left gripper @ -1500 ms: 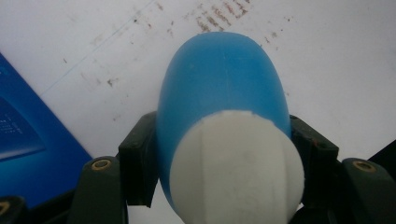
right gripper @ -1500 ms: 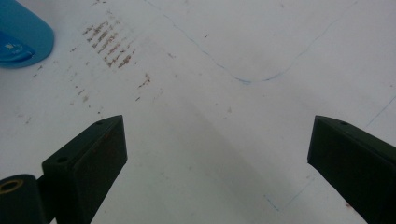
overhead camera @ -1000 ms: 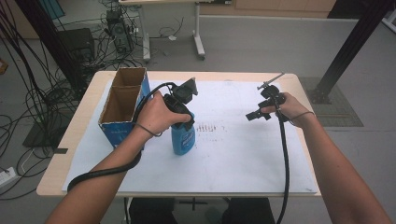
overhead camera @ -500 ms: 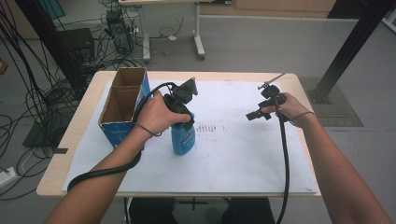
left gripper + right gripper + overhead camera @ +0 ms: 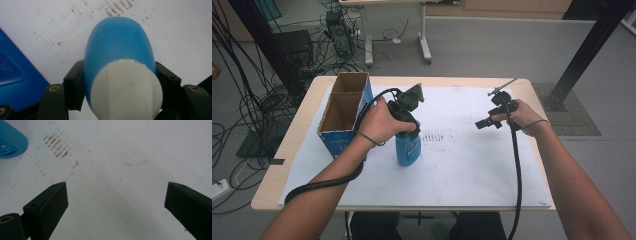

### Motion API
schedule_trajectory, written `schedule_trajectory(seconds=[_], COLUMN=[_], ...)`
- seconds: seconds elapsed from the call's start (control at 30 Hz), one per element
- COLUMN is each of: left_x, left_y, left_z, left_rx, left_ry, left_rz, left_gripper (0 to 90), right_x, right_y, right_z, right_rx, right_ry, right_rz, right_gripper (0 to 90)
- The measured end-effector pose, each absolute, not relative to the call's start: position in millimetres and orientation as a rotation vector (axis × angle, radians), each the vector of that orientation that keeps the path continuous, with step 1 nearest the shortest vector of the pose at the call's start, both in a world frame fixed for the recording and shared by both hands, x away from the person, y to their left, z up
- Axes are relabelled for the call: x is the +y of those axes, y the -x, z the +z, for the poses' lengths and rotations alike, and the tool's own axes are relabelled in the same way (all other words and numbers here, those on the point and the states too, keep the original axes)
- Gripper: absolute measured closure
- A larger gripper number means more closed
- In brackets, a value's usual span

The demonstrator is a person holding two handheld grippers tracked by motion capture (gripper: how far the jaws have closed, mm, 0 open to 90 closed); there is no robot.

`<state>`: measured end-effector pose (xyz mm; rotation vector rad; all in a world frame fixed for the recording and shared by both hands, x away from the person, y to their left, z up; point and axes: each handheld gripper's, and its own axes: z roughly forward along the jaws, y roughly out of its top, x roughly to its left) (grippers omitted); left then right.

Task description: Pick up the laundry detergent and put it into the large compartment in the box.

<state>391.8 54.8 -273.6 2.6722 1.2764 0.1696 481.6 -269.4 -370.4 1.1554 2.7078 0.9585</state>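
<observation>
Left gripper (image 5: 117, 82) jaws clamp a blue bottle (image 5: 117, 47) just below its white cap (image 5: 126, 90), pads pressed on both sides. In the high view the left gripper (image 5: 404, 117) sits on top of the bottle (image 5: 408, 147), which stands upright on the white paper sheet (image 5: 462, 165), just left of table centre. A blue cardboard box (image 5: 343, 112), open at the top, stands at 9 o'clock from the bottle, close beside it. Right gripper (image 5: 116, 195) jaws are wide apart with nothing between them, above bare paper; brown smudges (image 5: 56, 145) lie at 11 o'clock. In the high view the right gripper (image 5: 492, 120) hangs at 3 o'clock from the bottle, well apart.
</observation>
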Motion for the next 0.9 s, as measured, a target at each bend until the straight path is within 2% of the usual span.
schedule_trajectory(seconds=[0.9], left_x=[54.8], left_y=[-390.9], left_z=[-273.3], left_rx=[1.273], left_ry=[-2.677], left_rz=[0.174], left_gripper=[37.7], right_x=[-269.6], right_y=[-482.7], right_z=[-371.4], right_rx=[2.709], right_ry=[-1.157], right_rz=[0.958], right_gripper=[4.5])
